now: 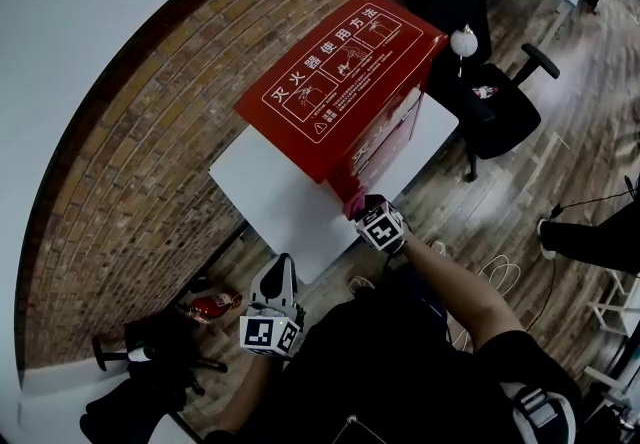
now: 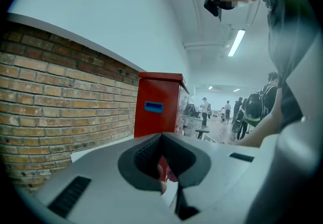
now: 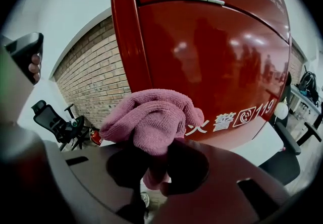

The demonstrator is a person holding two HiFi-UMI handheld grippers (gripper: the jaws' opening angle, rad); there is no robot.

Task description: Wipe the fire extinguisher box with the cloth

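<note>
The red fire extinguisher box (image 1: pixel 340 87) with white print stands on a white table (image 1: pixel 265 194) against a brick wall. My right gripper (image 1: pixel 368 214) is shut on a pink cloth (image 1: pixel 355 202), which is pressed to the box's lower front near its corner. In the right gripper view the bunched cloth (image 3: pixel 151 119) bulges out of the right gripper (image 3: pixel 154 167) against the glossy red door (image 3: pixel 212 66). My left gripper (image 1: pixel 279 270) hangs lower left, off the table's near edge, apart from the box (image 2: pixel 157 109). The left gripper (image 2: pixel 164 177) is shut and holds nothing.
A black office chair (image 1: pixel 480 82) stands right of the table. On the floor at the lower left lie a small red extinguisher (image 1: pixel 215 305) and black gear (image 1: pixel 150 352). Cables (image 1: pixel 495 267) trail on the wooden floor. People stand far off (image 2: pixel 204 109).
</note>
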